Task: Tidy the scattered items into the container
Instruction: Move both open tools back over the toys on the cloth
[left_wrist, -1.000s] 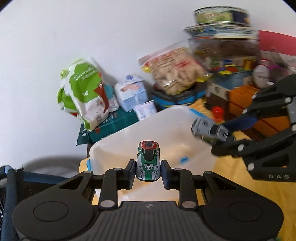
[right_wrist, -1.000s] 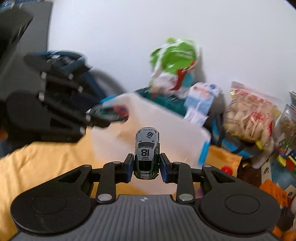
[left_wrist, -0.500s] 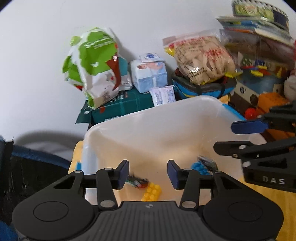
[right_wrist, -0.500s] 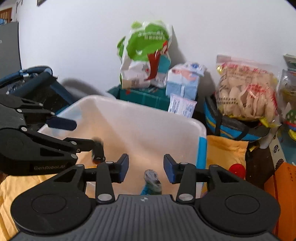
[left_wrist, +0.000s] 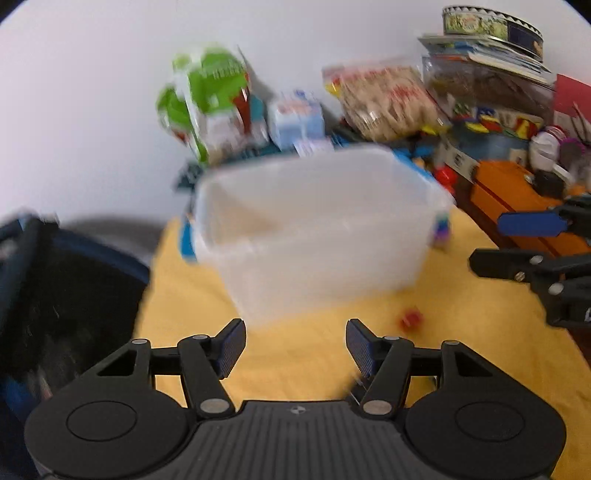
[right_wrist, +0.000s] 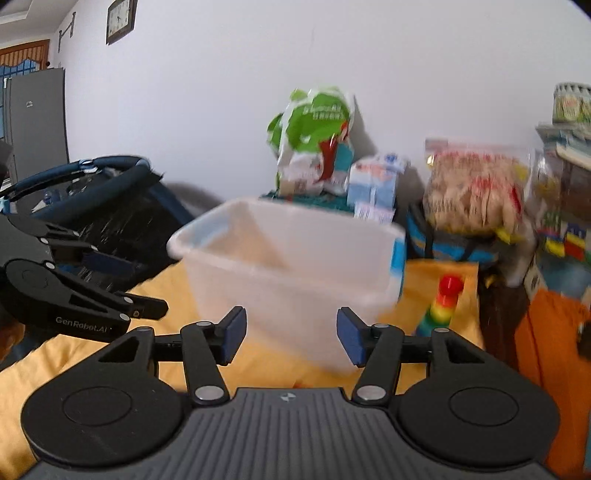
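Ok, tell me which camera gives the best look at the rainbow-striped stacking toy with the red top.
The right wrist view: the rainbow-striped stacking toy stands upright to the right of the translucent plastic tub, its colour bands clear. The left wrist view shows only a blurred sliver at the tub's far corner.

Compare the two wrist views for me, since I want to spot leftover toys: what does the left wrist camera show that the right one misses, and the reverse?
Only the left wrist view shows a small red piece on the yellow cloth, near the container's front. Only the right wrist view shows a wall clock and clearly shows a rainbow stacking toy to the container's right. Both show the translucent container, the green and white bag behind it, and both grippers, left gripper and right gripper, open and empty, jaws having just been opening.
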